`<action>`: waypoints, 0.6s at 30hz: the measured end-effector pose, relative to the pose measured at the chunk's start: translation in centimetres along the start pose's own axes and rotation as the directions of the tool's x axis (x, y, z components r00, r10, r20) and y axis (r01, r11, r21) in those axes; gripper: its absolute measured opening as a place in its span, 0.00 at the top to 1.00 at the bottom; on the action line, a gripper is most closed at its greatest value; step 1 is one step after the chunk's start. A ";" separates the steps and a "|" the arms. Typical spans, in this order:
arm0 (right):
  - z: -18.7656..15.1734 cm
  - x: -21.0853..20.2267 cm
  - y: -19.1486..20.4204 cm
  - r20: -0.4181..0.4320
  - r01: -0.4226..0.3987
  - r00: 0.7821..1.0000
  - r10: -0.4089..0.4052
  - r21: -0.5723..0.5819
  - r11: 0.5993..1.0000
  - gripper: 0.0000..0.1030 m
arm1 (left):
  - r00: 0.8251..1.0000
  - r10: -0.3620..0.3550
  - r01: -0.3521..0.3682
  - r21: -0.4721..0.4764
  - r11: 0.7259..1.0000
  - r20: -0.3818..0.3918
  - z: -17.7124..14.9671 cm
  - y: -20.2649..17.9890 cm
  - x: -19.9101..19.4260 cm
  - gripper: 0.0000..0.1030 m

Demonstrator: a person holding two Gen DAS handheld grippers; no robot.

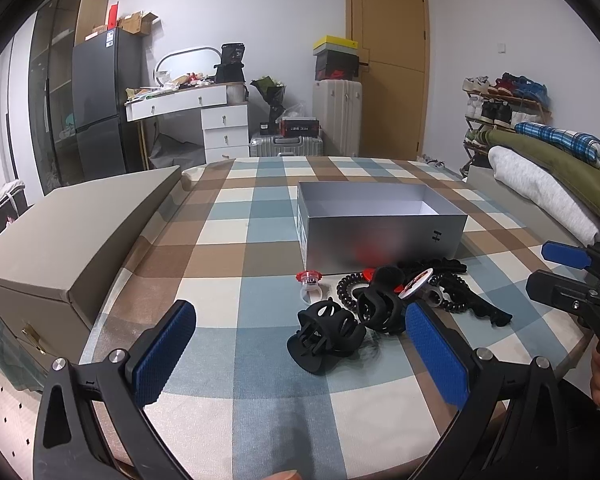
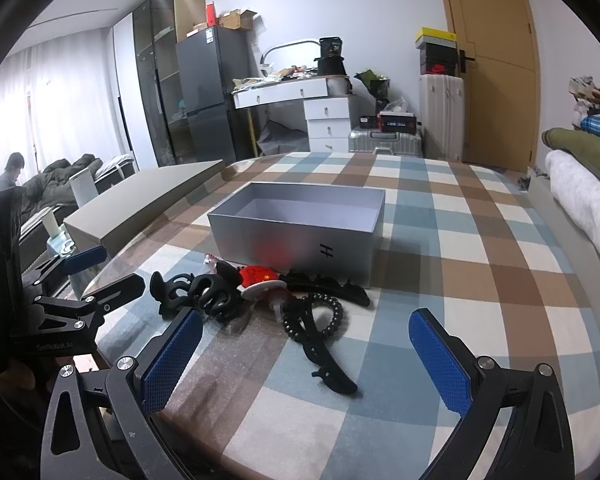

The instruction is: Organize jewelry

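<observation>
An open grey box (image 1: 384, 240) (image 2: 300, 236) stands on the checked tablecloth, its inside empty as far as I see. In front of it lies a heap of hair accessories: two black claw clips (image 1: 328, 334) (image 2: 216, 294), a black spiral hair tie (image 1: 348, 286) (image 2: 328, 316), a long black clip (image 2: 324, 356), a red-topped toy ring (image 1: 309, 282) and a round red badge (image 2: 258, 278). My left gripper (image 1: 300, 356) is open just short of the nearer claw clip. My right gripper (image 2: 306, 356) is open, with the long black clip between its fingers, untouched.
A long beige box (image 1: 72, 232) (image 2: 144, 208) lies along the table's left side. Folded clothes (image 1: 556, 188) (image 2: 584, 200) are piled at the right edge. Beyond the table stand a fridge, a white dresser, suitcases and a wooden door. A person (image 2: 8, 178) sits far left.
</observation>
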State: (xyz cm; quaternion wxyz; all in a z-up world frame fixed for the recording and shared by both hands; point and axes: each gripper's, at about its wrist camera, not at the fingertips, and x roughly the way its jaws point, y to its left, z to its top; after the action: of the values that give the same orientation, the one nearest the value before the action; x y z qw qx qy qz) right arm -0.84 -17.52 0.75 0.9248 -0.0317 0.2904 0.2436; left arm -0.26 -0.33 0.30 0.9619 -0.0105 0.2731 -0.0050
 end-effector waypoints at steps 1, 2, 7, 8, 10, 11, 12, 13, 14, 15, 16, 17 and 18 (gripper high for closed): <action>0.0 -0.1 0.0 0.002 0.000 1.000 0.000 0.000 1.000 0.00 | 1.000 -0.001 0.001 -0.001 1.000 0.000 0.0 0.0 0.0 0.01; 0.0 0.0 0.0 0.002 0.000 1.000 0.000 0.000 1.000 0.00 | 1.000 -0.002 0.002 -0.001 1.000 0.000 0.0 0.0 0.0 0.01; 0.0 -0.1 0.0 0.002 0.003 1.000 -0.003 0.001 1.000 0.00 | 1.000 -0.003 0.003 0.002 1.000 -0.002 -0.1 -0.1 0.1 0.01; 0.1 -0.1 0.0 0.003 0.004 1.000 -0.004 0.001 1.000 0.00 | 1.000 -0.003 0.003 0.002 1.000 -0.003 -0.1 -0.1 0.1 0.01; 0.1 -0.2 -0.1 0.003 0.004 1.000 -0.004 0.004 1.000 0.00 | 1.000 -0.006 0.006 0.000 1.000 -0.004 0.0 -0.1 0.2 0.01; 0.1 -0.2 -0.1 0.002 0.004 1.000 -0.004 0.005 1.000 0.00 | 1.000 -0.007 0.007 0.000 1.000 -0.003 0.0 -0.1 0.2 0.01; 0.1 -0.2 -0.1 0.002 0.004 1.000 -0.004 0.006 1.000 0.00 | 1.000 -0.006 0.006 0.001 1.000 -0.002 -0.1 -0.2 0.2 0.01; 0.1 -0.1 -0.1 0.002 0.003 1.000 -0.003 0.006 1.000 0.00 | 1.000 -0.006 0.006 0.001 1.000 0.000 -0.1 -0.1 0.2 0.01; 0.1 -0.1 -0.1 0.001 0.003 1.000 -0.003 0.006 1.000 0.00 | 1.000 -0.007 0.007 0.002 1.000 0.002 -0.1 -0.2 0.2 0.01; 0.1 -0.1 -0.1 0.002 0.003 1.000 -0.003 0.005 1.000 0.00 | 1.000 -0.010 0.010 0.003 1.000 0.003 -0.1 -0.2 0.2 0.01; 0.1 -0.1 -0.1 0.002 0.003 1.000 -0.003 0.005 1.000 0.00 | 1.000 -0.012 0.012 0.003 1.000 0.005 -0.1 -0.2 0.1 0.01; 0.1 -0.1 -0.1 0.002 0.003 1.000 -0.003 0.005 1.000 0.00 | 1.000 -0.013 0.013 0.003 1.000 0.006 -0.2 -0.2 0.1 0.01; 0.1 -0.1 -0.2 0.002 0.003 1.000 -0.003 0.006 1.000 0.00 | 1.000 -0.014 0.014 0.004 1.000 0.007 -0.2 -0.3 0.1 0.01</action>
State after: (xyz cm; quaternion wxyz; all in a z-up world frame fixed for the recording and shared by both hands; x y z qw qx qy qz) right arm -0.78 -17.67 0.85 0.9256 -0.0294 0.2901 0.2413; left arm -0.25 -0.58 0.09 0.9628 -0.0106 0.2698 -0.0121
